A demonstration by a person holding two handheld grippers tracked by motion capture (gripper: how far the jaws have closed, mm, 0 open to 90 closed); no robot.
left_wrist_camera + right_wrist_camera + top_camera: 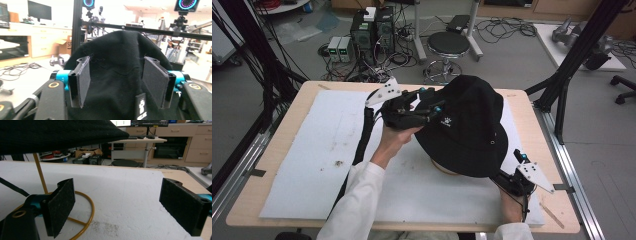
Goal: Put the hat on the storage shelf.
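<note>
Currently the left gripper (116, 82) has its jaws apart, with the crown of the black fabric bucket hat (467, 125) between the pads but not pinched. The right gripper (117, 207) is spread wide on nothing, low beside the hat's brim near the table's right front corner. The hat sits on a thin yellow wire stand (85, 220) with a ring base, resting on the white foam mat (317, 150) covering the wooden table (282, 125).

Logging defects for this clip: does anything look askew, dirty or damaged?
The black hat sits lopsided on its gold wire stand, the brim drooping low toward the person. The white mat carries small dark specks and smudges. Nothing looks broken.
</note>
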